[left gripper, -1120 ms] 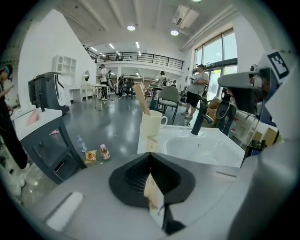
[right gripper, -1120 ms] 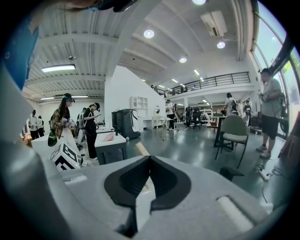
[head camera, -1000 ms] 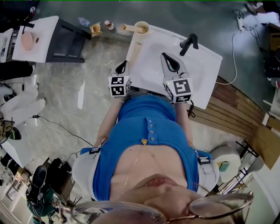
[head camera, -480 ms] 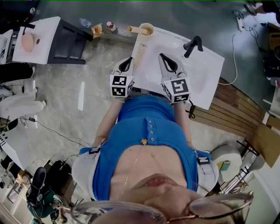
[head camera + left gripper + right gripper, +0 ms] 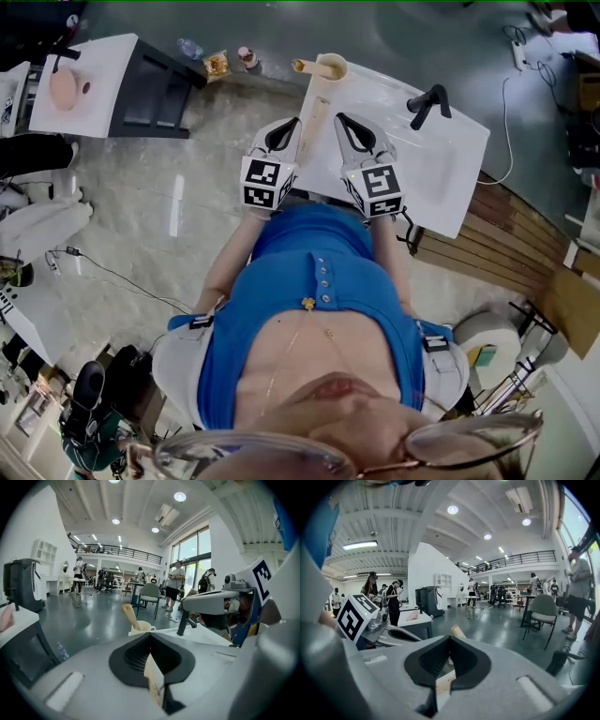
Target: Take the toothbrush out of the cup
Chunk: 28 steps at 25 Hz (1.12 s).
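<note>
**Toothbrush in the cup, both grippers closed**

A white worktop (image 5: 445,178) with a sunken basin stands on a grey marbled floor (image 5: 178,141) in an open hall. Nearest the person, the left gripper (image 5: 289,125) and the right gripper (image 5: 343,122) hover side by side over the worktop's near edge, each with its jaws pressed together. A long beige packet (image 5: 314,117) lies between them. Beyond, at the far corner, the cup (image 5: 335,66) holds the toothbrush (image 5: 302,66), which leans out to the left. A black tap (image 5: 428,98) stands further right.

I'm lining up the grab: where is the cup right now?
In the head view the cup stands on the far left corner of the sink, left of the black faucet, with the toothbrush leaning out to its left.
</note>
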{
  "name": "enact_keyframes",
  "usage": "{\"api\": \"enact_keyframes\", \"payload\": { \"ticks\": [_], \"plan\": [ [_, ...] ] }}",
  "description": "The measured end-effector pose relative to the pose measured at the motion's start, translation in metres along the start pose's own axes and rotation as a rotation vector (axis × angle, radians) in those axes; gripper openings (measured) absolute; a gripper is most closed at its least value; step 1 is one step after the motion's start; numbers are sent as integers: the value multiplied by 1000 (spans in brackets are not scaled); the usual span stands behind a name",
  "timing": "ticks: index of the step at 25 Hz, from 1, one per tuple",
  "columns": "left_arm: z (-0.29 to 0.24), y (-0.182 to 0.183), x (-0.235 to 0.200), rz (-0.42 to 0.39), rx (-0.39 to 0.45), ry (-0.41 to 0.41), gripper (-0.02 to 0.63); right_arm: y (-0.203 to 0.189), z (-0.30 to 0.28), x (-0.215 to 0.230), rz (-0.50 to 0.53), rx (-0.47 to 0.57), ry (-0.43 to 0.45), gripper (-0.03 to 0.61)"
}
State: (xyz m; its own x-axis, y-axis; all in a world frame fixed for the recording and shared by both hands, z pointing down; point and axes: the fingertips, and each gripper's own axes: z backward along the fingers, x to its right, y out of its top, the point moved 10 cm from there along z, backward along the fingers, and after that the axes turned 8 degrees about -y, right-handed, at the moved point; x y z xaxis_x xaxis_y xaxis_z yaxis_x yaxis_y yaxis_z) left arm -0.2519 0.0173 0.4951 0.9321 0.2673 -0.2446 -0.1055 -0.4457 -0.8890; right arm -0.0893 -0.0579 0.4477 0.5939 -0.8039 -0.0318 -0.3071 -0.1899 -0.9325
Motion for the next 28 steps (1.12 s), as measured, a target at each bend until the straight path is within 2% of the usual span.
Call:
{"api": "enact_keyframes", "payload": {
  "ticks": [11, 15, 28],
  "plan": [
    [21, 25, -24, -33, 110, -81, 2, 11, -40, -29, 11, 13, -2, 2],
    [31, 27, -30, -46, 119, -105, 2, 12, -53, -36, 16, 6, -11, 2],
    [63, 15, -45, -20, 137, -89, 2, 16, -88, -36, 74, -38, -69, 2]
  ]
}}
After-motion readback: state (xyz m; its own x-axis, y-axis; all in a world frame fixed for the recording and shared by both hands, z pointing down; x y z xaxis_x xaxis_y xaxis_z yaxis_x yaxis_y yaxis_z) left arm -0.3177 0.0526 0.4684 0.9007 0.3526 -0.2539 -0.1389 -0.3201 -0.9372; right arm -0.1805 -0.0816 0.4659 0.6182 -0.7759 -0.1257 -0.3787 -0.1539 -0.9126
